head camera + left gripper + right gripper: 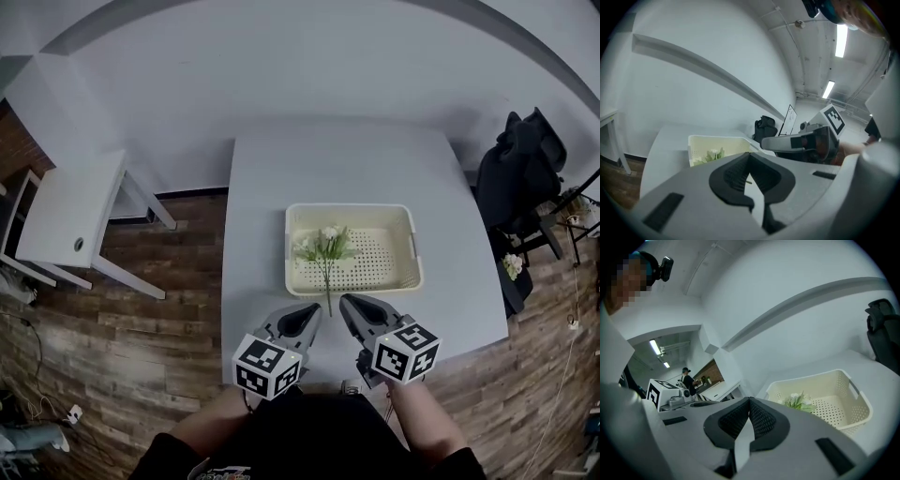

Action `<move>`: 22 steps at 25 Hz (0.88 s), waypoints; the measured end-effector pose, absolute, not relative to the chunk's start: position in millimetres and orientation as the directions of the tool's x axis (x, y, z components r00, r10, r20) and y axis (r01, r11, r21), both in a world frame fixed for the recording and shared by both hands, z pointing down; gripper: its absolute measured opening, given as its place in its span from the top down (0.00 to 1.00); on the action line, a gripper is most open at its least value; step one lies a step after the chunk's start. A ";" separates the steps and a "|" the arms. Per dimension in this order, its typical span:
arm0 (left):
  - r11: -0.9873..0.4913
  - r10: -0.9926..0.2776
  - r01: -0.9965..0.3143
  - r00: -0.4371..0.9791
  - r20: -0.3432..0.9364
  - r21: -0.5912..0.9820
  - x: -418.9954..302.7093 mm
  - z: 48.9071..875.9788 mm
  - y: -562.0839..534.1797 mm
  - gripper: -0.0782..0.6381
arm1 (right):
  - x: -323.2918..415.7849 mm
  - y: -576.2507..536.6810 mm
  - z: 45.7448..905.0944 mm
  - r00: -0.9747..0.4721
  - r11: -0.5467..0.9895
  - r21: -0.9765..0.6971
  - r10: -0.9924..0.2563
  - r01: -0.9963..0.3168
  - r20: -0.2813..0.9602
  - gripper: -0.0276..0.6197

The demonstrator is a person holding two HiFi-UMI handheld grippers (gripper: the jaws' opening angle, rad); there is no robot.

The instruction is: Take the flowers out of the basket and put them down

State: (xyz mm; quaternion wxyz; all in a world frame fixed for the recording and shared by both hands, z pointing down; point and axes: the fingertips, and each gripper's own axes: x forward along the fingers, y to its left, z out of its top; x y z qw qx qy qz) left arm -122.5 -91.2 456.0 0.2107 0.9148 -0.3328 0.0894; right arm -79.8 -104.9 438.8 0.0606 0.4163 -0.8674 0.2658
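White flowers with green leaves point(326, 246) lie in a cream perforated plastic basket point(352, 208) on the white table point(281, 178). Just before it, the left gripper point(312, 309) and right gripper point(348, 301) hover with jaws closed on nothing.

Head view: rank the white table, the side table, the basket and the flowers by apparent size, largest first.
1. white table
2. basket and side table: these look about alike, so unranked
3. flowers

Flowers point(325, 246) in basket point(413, 246) — on table point(281, 169).
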 end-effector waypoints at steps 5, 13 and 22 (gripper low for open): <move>-0.711 -0.542 -0.620 0.784 0.303 0.332 -129.0 462.1 -101.8 0.88 | -82.4 -122.0 451.5 -0.619 0.486 -0.391 -0.682 -0.782 0.390 0.92; -0.724 -0.508 -0.595 0.802 0.312 0.350 -139.1 476.0 -117.2 0.88 | -88.2 -143.7 476.4 -0.581 0.452 -0.365 -0.644 -0.814 0.497 0.92; -0.753 -0.495 -0.584 0.806 0.326 0.302 -143.2 485.8 -136.8 0.88 | -79.7 -173.5 518.4 -0.551 0.407 -0.385 -0.461 -0.828 0.695 0.91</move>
